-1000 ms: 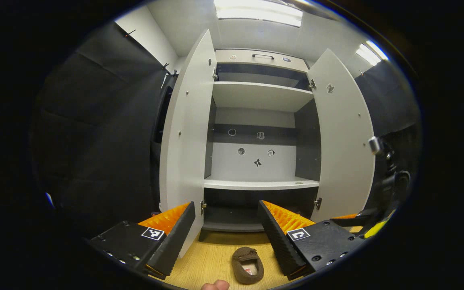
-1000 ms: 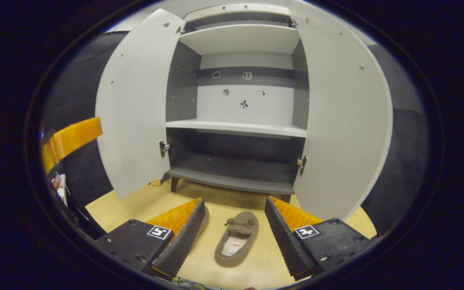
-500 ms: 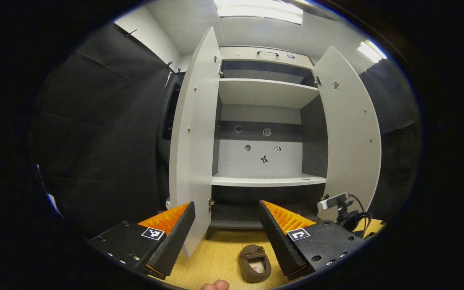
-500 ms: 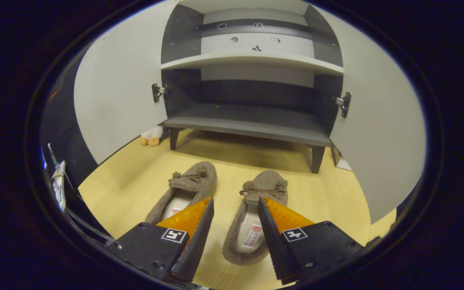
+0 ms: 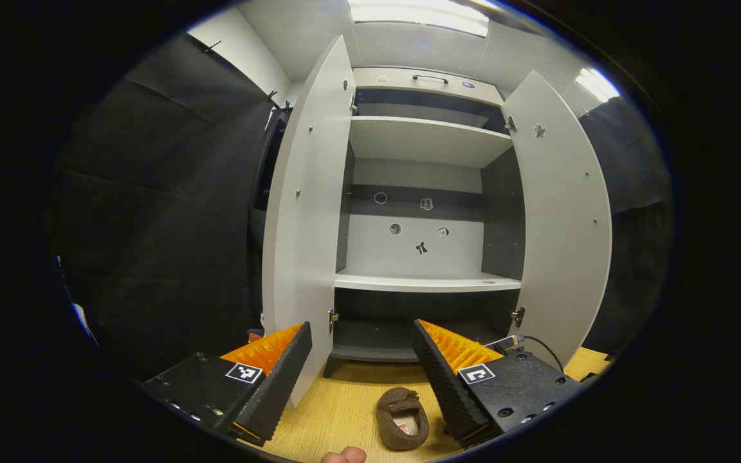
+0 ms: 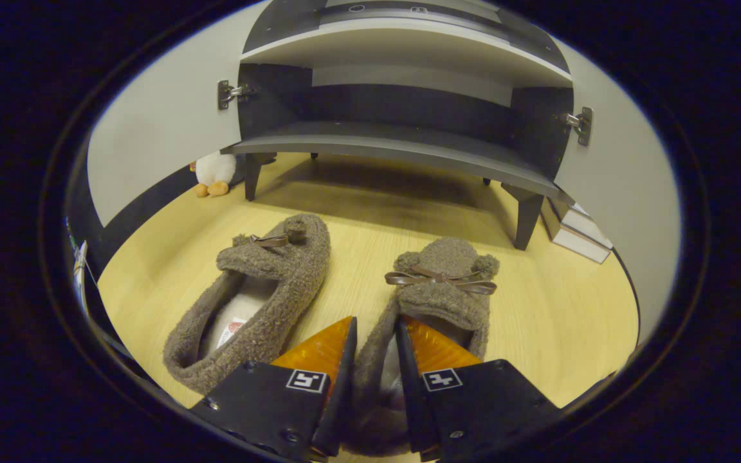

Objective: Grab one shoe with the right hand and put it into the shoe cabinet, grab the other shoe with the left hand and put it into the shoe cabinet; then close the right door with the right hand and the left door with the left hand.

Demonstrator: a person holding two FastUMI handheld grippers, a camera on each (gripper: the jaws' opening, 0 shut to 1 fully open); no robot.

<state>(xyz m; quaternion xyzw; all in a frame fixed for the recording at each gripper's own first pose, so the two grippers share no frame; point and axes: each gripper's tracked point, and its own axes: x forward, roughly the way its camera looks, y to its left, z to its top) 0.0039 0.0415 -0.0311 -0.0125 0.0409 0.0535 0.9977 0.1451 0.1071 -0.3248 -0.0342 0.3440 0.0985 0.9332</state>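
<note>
Cabinet: a tall grey-and-white wooden shoe cabinet [image 5: 422, 193] on short dark legs stands on the pale wood floor [image 6: 370, 212]; it is the landmark for every place below.
Doors: two, the left door [image 5: 303, 218] and the right door [image 5: 563, 225], both swung wide open.
Shelves: three are in view in the left gripper view, two white ones and the dark bottom shelf [image 6: 402, 148]; nothing rests on any of them, and small stickers dot the back panel.
Shoes: two fuzzy brown slippers with small bows, both on the floor in front of the cabinet, toes toward it, side by side and apart.
Right slipper [image 6: 438, 296]: lies before the cabinet's right half, with its left side wall between the right gripper's fingers.
Left slipper [image 6: 258, 292]: lies before the cabinet's left half, untouched.
Right gripper [image 6: 375, 334]: narrowed to a slim gap around the right slipper's side wall; whether both fingers press on it cannot be told.
Left gripper [image 5: 363, 334]: spread wide, holding nothing, raised in front of the cabinet.
Beside the cabinet: one white plush toy with orange feet [image 6: 215, 172] by its left front leg; stacked books [image 6: 576, 228] by its right front leg.
</note>
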